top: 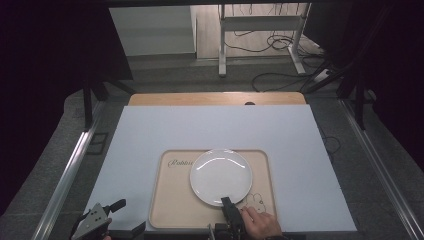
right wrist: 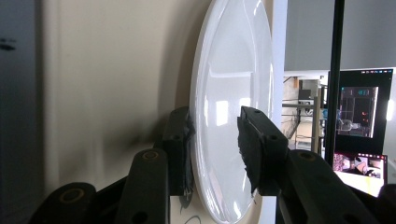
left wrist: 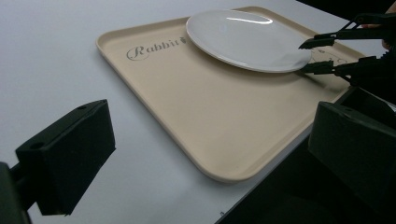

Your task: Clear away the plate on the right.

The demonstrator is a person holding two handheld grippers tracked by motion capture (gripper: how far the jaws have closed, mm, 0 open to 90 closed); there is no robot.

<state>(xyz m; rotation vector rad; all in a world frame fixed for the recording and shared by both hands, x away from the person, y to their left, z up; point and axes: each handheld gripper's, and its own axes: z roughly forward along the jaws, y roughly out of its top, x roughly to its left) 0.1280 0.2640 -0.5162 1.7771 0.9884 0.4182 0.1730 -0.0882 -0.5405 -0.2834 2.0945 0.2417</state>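
From above, a white plate (top: 220, 176) sits on a beige tray (top: 175, 200) on the bench (top: 150, 135), the right claw (top: 226, 201) at its near rim. The left claw (top: 120, 204) waits well apart, at the bench's near-left corner.

Along the left claw, its jaws stand wide apart, nothing between them.

Along the right claw, the jaws straddle the plate's rim, one below, one clear above it.

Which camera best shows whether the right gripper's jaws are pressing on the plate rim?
The left gripper view: right gripper straddles the plate rim with gaps. Right gripper view is close. High view shows it from above.
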